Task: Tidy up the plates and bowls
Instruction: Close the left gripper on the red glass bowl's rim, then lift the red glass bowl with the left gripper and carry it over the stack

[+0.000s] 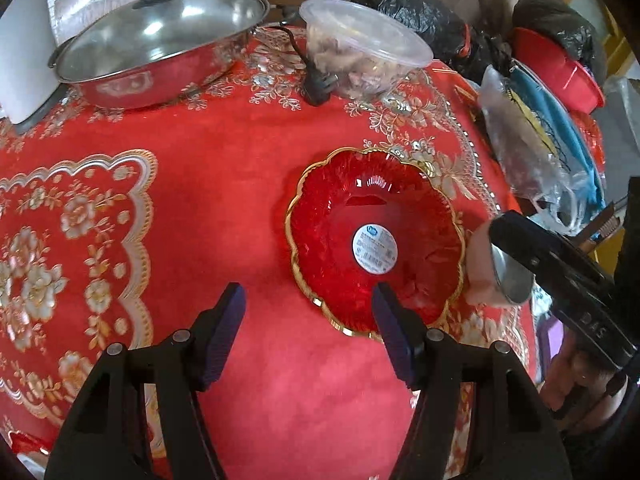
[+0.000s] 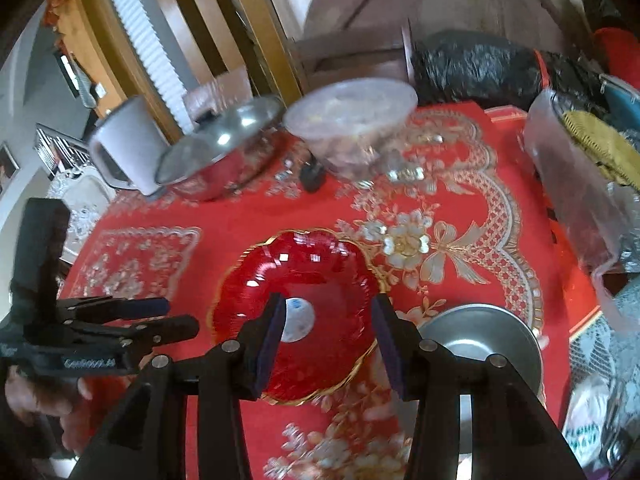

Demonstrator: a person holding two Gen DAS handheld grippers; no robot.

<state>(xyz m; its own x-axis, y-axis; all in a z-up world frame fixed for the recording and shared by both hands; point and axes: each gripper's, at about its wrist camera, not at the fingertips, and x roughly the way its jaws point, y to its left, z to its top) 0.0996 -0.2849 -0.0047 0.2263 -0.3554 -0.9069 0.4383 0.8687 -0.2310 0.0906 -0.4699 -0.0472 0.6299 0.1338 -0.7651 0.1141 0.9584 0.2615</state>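
Observation:
A red glass plate (image 1: 404, 200) with a scalloped gold rim and a round white sticker lies on the red patterned tablecloth (image 1: 208, 184). My left gripper (image 1: 310, 308) is open just short of the plate, its right fingertip over the near-left rim. In the right wrist view the same plate (image 2: 320, 268) lies under my open right gripper (image 2: 328, 328), which holds nothing. A small bowl (image 2: 480, 336), metal inside and pink outside, stands just right of the plate, partly under the right finger. From the left wrist view this bowl (image 1: 480, 256) sits behind the right tool's black body (image 1: 568, 280).
At the back stand a steel wok with a glass lid (image 1: 156, 44), a clear plastic tub of food (image 1: 360, 52) and a black plug (image 1: 318, 88). Black bags (image 1: 420, 12), a clear bag (image 1: 532, 136) and a red basin (image 1: 560, 72) crowd the right edge. A hand (image 2: 44, 396) holds the left tool.

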